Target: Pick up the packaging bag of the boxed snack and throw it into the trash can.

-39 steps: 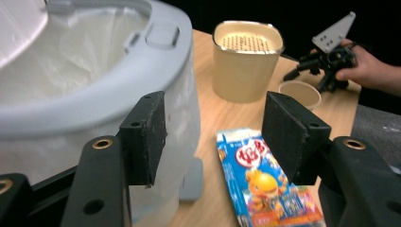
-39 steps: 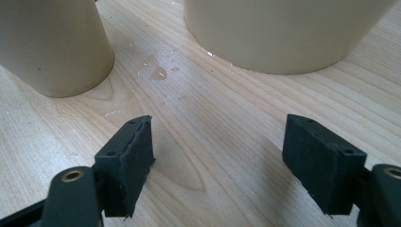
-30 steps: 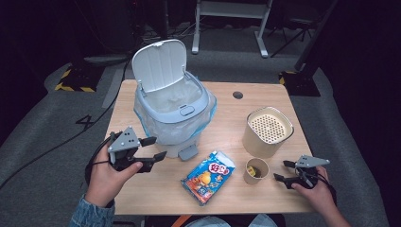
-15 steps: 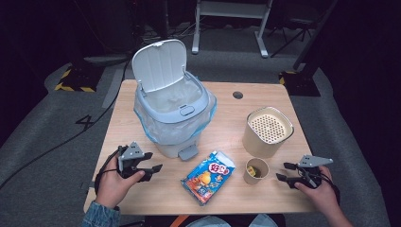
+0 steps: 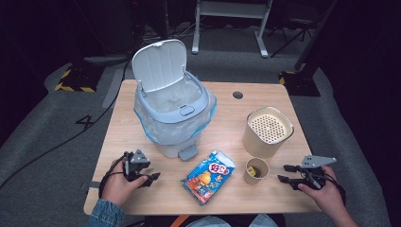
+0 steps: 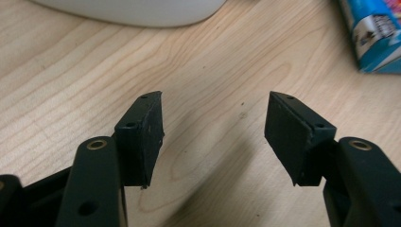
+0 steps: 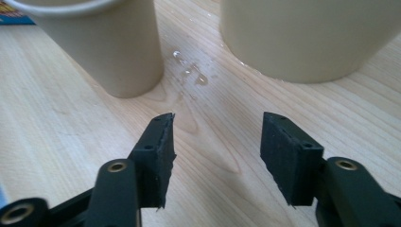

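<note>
A grey-blue pedal bin (image 5: 172,116) with its white lid up and a clear liner stands mid-table. In front of it lies a blue snack packet (image 5: 208,176). A small paper cup (image 5: 257,170) sits beside a taller beige canister (image 5: 267,131) with a perforated top. My left gripper (image 5: 146,178) rests low at the front left, open, with bare wood between its jaws (image 6: 215,127). My right gripper (image 5: 286,173) is open to the right of the cup. Its jaws (image 7: 217,142) have just been closing with nothing between them, and they point at the gap between cup (image 7: 108,47) and canister (image 7: 307,38).
Water drops (image 7: 191,71) lie on the wood between cup and canister. The bin's pedal (image 5: 188,152) sticks out toward the packet. A cable hole (image 5: 238,94) is at the back of the wooden table (image 5: 227,118). The bin's base (image 6: 132,7) and a packet corner (image 6: 373,33) edge the left gripper view.
My left hand has dropped from above the table to just over the wood at the front left. The right gripper has risen slightly and its jaws stand narrower.
</note>
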